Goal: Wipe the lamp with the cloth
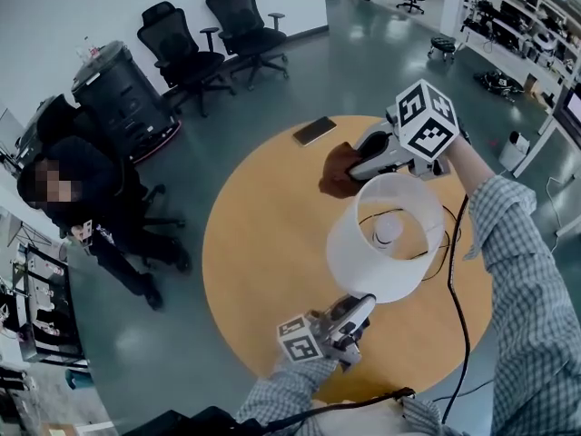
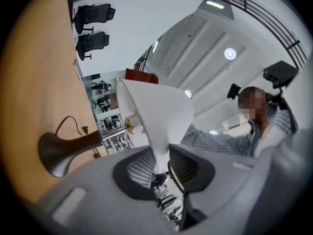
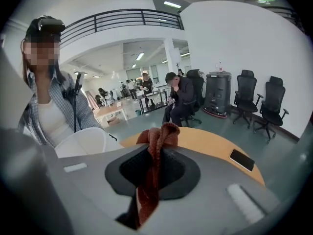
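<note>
The lamp's white shade (image 1: 386,239) stands over the round wooden table (image 1: 263,271), its dark base (image 2: 58,151) and cord on the tabletop. My left gripper (image 1: 349,321) is shut on the shade's lower rim (image 2: 159,155), gripping it from the near side. My right gripper (image 1: 349,166) is beyond the shade, just past its far rim, shut on a rust-red cloth (image 1: 338,173). In the right gripper view the cloth (image 3: 154,155) bunches out of the jaws, with the shade (image 3: 80,141) at the lower left.
A phone (image 1: 314,131) lies near the table's far edge. A black cable (image 1: 454,289) runs down the table's right side. A seated person (image 1: 86,198) is to the left, office chairs (image 1: 218,34) and a black bin (image 1: 123,94) beyond.
</note>
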`<state>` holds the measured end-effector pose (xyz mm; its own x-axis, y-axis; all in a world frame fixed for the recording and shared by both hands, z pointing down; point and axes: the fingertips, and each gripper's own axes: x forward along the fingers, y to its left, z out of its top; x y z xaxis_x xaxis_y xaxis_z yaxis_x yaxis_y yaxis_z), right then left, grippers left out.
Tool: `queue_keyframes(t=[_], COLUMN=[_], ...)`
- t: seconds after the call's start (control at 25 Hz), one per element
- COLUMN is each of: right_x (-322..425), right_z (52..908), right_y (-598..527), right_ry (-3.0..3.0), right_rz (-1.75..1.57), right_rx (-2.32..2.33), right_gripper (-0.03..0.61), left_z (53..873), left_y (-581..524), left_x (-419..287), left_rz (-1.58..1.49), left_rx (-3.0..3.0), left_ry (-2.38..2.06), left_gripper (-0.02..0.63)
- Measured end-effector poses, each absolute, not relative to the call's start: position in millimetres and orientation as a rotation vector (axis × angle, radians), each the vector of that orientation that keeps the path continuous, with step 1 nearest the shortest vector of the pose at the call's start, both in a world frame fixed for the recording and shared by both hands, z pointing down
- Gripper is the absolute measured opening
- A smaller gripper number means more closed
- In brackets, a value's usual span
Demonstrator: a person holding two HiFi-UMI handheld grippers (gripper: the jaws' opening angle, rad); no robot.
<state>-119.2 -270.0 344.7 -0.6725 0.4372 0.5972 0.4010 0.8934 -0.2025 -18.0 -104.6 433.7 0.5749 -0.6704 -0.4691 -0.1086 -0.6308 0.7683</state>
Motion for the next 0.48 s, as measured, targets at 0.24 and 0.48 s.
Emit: queue_keyframes(t=[0.24, 0.48], right_x=[-134, -149], right_z=[329, 328], right_y=[-253, -193], right_ry=[-2.3, -2.103], right_rz=[-0.052, -0.203], right_rx=[-0.696, -0.906], right_gripper=[0.038, 0.038], left_z=[432, 435], left_y=[-107, -106], left_x=[-21, -22], left_rz=[-1.023, -1.013], left_rx=[2.093, 2.093], left_ry=[-0.624, -0.632], left_gripper=[0.089, 0.091])
